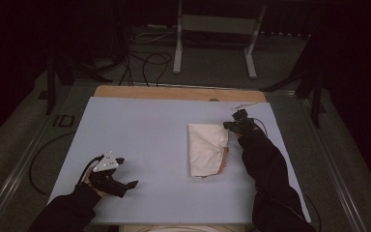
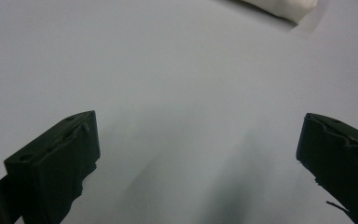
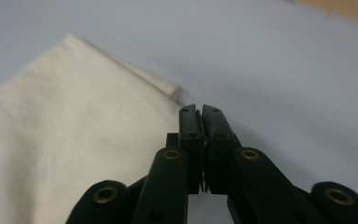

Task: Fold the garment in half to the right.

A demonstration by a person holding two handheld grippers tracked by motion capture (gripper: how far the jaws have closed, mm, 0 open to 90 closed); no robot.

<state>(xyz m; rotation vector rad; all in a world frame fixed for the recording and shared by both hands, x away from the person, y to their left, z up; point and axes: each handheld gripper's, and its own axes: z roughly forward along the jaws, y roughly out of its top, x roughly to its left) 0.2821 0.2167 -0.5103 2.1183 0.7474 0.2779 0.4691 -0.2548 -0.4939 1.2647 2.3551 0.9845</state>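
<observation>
Folded cream cloth (image 1: 206,149) lies flat on the counter (image 1: 145,140), right of centre, nearer the right edge than the left, roughly midway between the far and near edges. It looks like soft, thin fabric in several layers: light, limp, no stiffness, likely to sag and unfold if lifted by one point. Not fragile, and not slippery on the matte surface by the look of it. A pinkish strip peeks out along its right side near the near corner; can't tell what that is.

Right gripper (image 3: 199,108) sits at the cloth's far right corner, fingers pressed together with no gap. The right gripper view shows the tips just beside the folded corner edge; whether any fabric is pinched between them, can't tell.

Left gripper (image 1: 125,183) rests near the near left corner of the counter, well apart from the cloth, fingers spread wide over bare surface, holding nothing.

Best hold, as a judgement: pinch a corner or the folded edge through all layers, ideally two corners with both grippers, so the fold keeps its shape.
</observation>
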